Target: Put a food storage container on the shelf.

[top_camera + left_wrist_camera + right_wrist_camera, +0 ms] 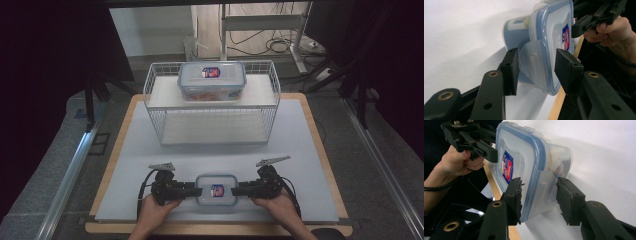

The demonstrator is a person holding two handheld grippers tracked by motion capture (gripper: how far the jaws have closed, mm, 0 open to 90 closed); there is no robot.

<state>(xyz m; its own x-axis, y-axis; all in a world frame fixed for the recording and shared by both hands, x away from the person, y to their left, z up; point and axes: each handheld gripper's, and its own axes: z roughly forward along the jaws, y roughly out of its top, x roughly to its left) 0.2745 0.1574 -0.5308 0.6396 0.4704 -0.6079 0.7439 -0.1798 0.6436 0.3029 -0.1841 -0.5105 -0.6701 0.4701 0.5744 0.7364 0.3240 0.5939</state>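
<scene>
Nearest me, my left gripper (192,190) and right gripper (236,190) each clamp an end latch of the small box (216,189), which sits on the pale mat (300,165) near the table's (320,150) front edge. Beyond, a wire rack (212,102) carries a larger box (212,80). Farther back I see grey floor, cables and dark curtains.

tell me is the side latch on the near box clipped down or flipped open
Flipped open on both ends: each latch flap sticks out from the lid of the near box, between the jaws of the left claw and right claw.
</scene>
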